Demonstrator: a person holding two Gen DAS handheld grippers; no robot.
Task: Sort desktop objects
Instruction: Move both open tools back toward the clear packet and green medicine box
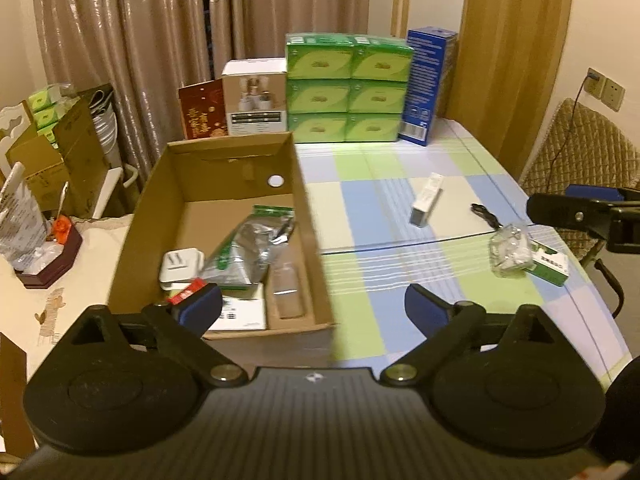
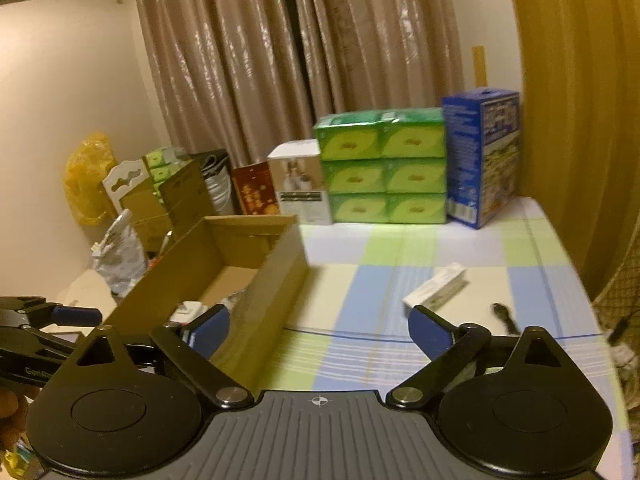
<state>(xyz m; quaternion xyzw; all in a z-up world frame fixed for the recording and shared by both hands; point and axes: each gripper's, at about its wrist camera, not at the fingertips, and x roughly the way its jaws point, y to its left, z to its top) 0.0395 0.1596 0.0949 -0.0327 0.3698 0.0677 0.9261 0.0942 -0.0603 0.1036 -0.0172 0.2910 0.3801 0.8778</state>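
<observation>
Table with checked cloth; cardboard box stood open on its left part, just beside the cloth's bare squares. Box already held a silver pouch, a white adapter, a clear flat pack and some printed paper. Loose on the cloth, well apart from the box: a white carton, lying flat; a crumpled clear bag touching a small green-and-white box; a thin black item, too small to identify.

Left gripper hovered over the box's near right corner, jaws wide, nothing between them. Right gripper likewise spread wide and empty, above the box wall and cloth.

Judged: between picks, sorting partly done. Next move likely calls for the right gripper to reach forward-right to the white carton, straddle its narrow sides, close, then carry it over the box wall.
</observation>
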